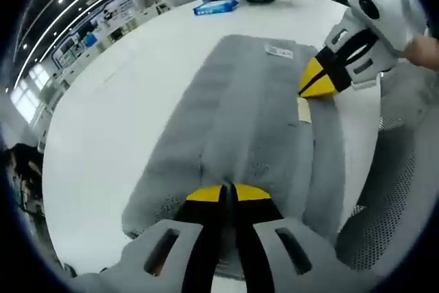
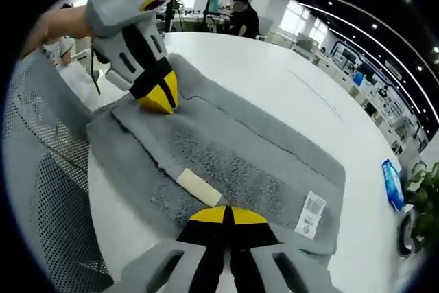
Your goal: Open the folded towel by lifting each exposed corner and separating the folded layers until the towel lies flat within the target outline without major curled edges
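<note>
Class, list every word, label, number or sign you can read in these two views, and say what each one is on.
None can be read.
White tag on the towel: print too small.
Blue packet on the table: lettering blurred.
Beige tab on the towel: blank.

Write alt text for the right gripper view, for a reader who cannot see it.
A grey folded towel lies on a white table, with the right tool shut on its near edge and the left tool shut on its far end. A white care label and a beige tag show on it.
</note>
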The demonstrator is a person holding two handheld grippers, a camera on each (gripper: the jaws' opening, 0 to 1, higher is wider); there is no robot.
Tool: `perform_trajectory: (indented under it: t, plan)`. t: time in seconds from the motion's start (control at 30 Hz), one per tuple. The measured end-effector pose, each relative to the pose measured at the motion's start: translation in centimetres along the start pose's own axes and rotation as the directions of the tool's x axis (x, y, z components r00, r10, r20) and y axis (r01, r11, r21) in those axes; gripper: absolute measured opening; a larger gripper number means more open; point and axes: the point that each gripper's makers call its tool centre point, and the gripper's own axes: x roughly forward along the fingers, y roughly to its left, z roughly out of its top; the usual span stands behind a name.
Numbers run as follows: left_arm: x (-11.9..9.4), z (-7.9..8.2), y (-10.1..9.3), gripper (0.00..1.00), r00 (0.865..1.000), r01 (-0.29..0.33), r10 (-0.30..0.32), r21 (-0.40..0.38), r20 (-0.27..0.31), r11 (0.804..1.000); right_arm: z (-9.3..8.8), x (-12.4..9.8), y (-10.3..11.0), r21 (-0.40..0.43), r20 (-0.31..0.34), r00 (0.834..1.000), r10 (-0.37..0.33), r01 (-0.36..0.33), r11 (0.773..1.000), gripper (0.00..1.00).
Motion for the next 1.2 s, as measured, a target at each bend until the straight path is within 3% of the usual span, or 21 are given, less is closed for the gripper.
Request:
perform_trajectory:
  t: [0.33,0.9,1.13,1.2]
  plan:
    - [0.6,1.4,-4.5,0.03,0.992,0.13,-0.129,-0.015,0.014,0.991,-1.4,0.0,-3.8,0.111,0.007,0.995,-0.1,0.098,0.989,0.0]
    - [1.3,3.3,-9.1,0.03,0.963,0.267,-0.266,-0.031,0.034,0.963,-1.6,0.6,-6.5,0.216,0.067,0.982,-0.179,0.161,0.963,0.0]
    - [1.5,3.5,-9.9,0.03,0.955,0.297,-0.294,-0.074,0.051,0.952,-1.6,0.5,-7.0,0.324,0.125,0.975,-0.185,0.136,0.936,0.0]
    - [1.3,3.6,-9.7,0.04,0.951,0.307,-0.303,-0.09,0.062,0.947,-1.4,0.4,-7.0,0.407,0.154,0.972,-0.174,0.098,0.908,0.0]
